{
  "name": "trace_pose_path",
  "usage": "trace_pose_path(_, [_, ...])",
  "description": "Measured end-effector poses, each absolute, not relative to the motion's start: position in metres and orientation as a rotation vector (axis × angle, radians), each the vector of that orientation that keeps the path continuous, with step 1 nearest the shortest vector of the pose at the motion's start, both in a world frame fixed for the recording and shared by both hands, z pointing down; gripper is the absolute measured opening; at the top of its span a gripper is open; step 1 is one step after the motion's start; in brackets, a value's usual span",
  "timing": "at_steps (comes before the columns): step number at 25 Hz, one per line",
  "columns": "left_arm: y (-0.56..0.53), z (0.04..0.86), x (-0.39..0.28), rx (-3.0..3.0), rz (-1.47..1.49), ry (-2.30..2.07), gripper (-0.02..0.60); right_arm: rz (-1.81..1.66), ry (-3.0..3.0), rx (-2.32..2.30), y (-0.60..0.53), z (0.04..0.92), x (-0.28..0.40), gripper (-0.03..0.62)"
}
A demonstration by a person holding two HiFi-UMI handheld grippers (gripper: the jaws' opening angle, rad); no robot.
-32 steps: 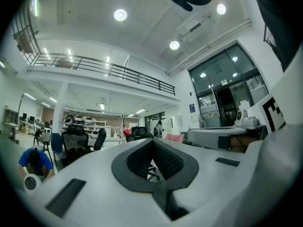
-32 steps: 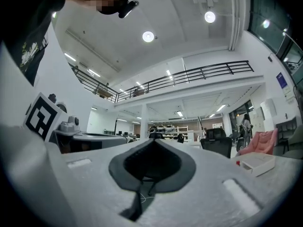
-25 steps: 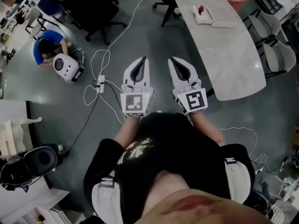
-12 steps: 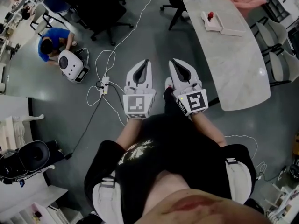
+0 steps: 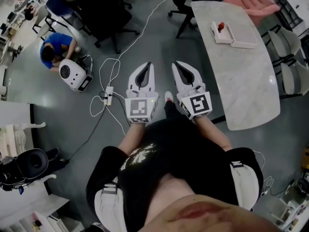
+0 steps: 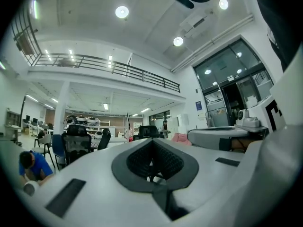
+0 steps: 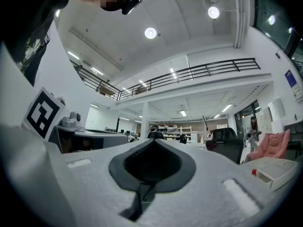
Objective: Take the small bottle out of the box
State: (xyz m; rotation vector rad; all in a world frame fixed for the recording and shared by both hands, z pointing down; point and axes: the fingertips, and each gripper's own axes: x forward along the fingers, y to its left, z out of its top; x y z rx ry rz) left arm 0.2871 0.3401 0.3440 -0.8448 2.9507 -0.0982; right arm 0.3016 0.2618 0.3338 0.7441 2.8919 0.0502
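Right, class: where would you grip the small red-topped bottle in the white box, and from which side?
Probably by its red-capped top, coming down from above. The small bottle sits at one end of the open box, whose walls seem to shield its lower body, leaving only the top free. Finer shape is too small to tell.

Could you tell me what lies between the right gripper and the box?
Head view: only bare floor and bare tabletop separate right gripper from box.
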Motion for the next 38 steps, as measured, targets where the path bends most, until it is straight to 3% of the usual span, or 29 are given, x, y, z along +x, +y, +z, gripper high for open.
trace_pose_path(25, [0.273, 0.320, 0.023, -0.831, -0.102, 2.948, 0.003, 0.005, 2.852, 0.788, 0.201, 0.310, 0.034, -0.005])
trace_pose_path(38, [0.234, 0.354, -0.069, -0.998, -0.054, 2.928, 0.003, 0.004, 2.899, 0.687, 0.170, 0.338, -0.061, -0.005])
